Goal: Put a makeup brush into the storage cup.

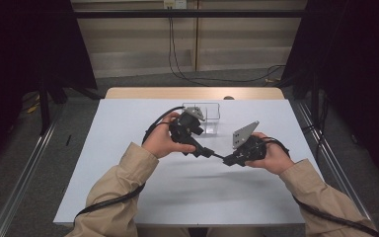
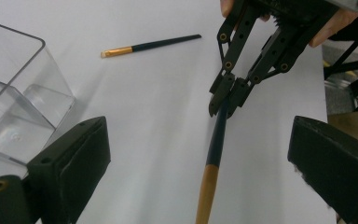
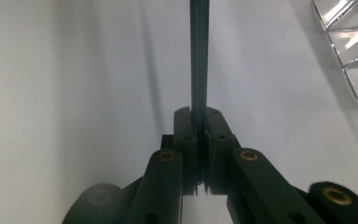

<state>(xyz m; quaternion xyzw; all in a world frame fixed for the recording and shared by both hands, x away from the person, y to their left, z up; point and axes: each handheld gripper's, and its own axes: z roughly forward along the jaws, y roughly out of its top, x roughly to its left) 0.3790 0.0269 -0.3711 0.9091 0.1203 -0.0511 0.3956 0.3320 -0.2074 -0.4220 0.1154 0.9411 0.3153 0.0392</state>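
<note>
Right gripper (image 2: 223, 103) pinching brush (image 2: 213, 158) by its dark end, centre frame. Left gripper (image 2: 196, 154) spread wide around it. Close on the handle before releasing; box (image 2: 9, 116) lower left.

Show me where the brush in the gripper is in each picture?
High view: the held brush is a thin dark line at the middle, between the two grippers.
Left gripper view: it runs from bottom centre up into the right gripper.
Right gripper view: its dark handle runs from the shut jaws to the top edge.
Shared landmark: the clear box.
</note>
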